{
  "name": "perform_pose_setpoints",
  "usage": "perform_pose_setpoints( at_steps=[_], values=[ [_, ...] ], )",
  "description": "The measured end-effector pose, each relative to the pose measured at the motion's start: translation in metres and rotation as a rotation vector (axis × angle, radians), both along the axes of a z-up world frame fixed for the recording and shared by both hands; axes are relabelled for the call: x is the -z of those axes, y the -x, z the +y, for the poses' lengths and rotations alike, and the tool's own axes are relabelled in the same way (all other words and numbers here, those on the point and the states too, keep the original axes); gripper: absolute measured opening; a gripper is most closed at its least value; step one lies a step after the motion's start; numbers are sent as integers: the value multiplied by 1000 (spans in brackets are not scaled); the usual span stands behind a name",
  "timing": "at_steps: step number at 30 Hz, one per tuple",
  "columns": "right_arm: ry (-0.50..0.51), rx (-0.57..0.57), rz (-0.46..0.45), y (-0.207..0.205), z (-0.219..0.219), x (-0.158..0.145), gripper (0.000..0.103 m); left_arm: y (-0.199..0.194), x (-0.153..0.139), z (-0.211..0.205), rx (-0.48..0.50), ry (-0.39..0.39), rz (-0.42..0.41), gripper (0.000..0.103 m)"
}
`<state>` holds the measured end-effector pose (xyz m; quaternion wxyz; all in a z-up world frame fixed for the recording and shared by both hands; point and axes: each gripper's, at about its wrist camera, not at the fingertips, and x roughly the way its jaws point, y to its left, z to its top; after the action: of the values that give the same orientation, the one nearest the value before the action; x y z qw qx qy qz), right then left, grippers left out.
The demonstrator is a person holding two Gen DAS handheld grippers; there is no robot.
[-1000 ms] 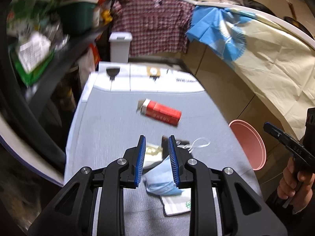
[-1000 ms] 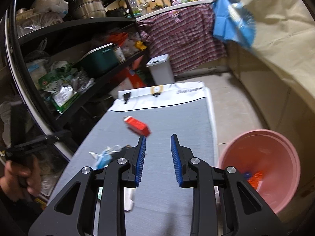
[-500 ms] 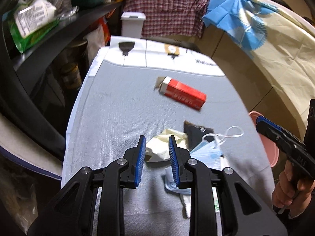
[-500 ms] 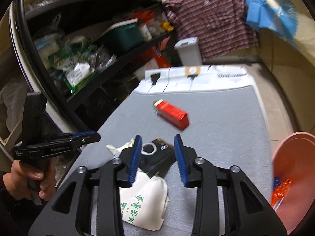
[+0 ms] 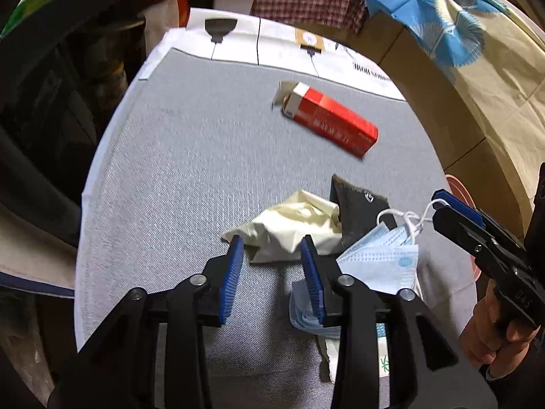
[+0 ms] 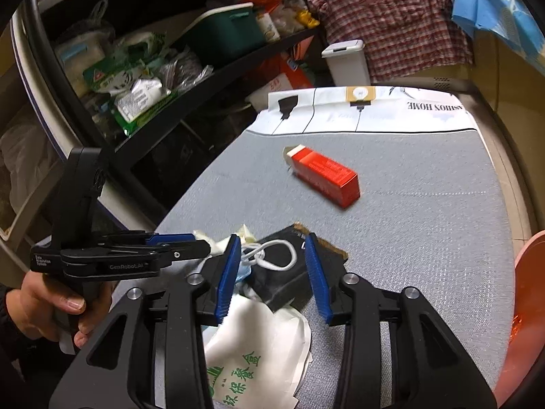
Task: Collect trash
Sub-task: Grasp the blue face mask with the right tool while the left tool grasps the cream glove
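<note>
A heap of trash lies on the grey cloth-covered table (image 5: 177, 184): a crumpled cream wrapper (image 5: 293, 221), a black packet (image 5: 357, 204), a light blue face mask (image 5: 381, 259) and a white paper bag with green print (image 6: 259, 351). A red box (image 5: 332, 124) lies apart, farther back. My left gripper (image 5: 271, 240) hangs just over the cream wrapper, its jaws opening, the wrapper's near edge between the tips without the pads pressing. My right gripper (image 6: 271, 238) straddles the black packet (image 6: 282, 272) and the mask's white ear loop (image 6: 272, 255). Its jaws are closing, with no pad contact visible.
A pink bin (image 6: 524, 306) holding something orange stands off the table's right edge. Dark shelves (image 6: 170, 68) packed with bags and boxes run along the left. A white lidded bin (image 6: 347, 61) and a checked shirt sit beyond the far end. A hand (image 6: 51, 306) holds the left gripper.
Both grippers have come down onto the trash heap. The right one swung left from the pink bin to the black packet. The left jaws stand wider than before.
</note>
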<state>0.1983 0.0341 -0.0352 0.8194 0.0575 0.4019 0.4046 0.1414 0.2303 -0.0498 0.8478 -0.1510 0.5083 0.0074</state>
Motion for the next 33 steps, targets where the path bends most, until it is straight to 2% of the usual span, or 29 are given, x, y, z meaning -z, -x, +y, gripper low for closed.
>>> perform_pose_setpoints(
  at_steps=[3, 8, 13, 22, 23, 24, 25, 29, 33],
  values=[
    [23, -8, -12, 2, 3, 2, 26, -2, 2, -1, -1, -1, 9, 37],
    [31, -11, -15, 2, 3, 4, 14, -5, -2, 2, -16, 4, -20, 37],
    [33, -6, -27, 3, 1, 3, 4, -10, -8, -1, -4, -38, -48, 37],
    [35, -5, -34, 3, -1, 3, 4, -18, -9, -1, 15, -67, -63, 37],
    [35, -6, -35, 3, -2, 3, 4, -18, -9, -1, 21, -69, -64, 32],
    [35, -8, -37, 3, -2, 4, 4, -19, -8, -1, 27, -70, -61, 22],
    [36, -8, -38, 3, -3, 4, 3, -19, -8, -1, 28, -79, -58, 19],
    [32, -9, -39, 4, -4, 5, 4, -16, -12, -2, 40, -94, -72, 17],
    [28, -13, -52, 7, -3, 2, 3, -11, -20, -5, 43, -150, -107, 14]
  ],
)
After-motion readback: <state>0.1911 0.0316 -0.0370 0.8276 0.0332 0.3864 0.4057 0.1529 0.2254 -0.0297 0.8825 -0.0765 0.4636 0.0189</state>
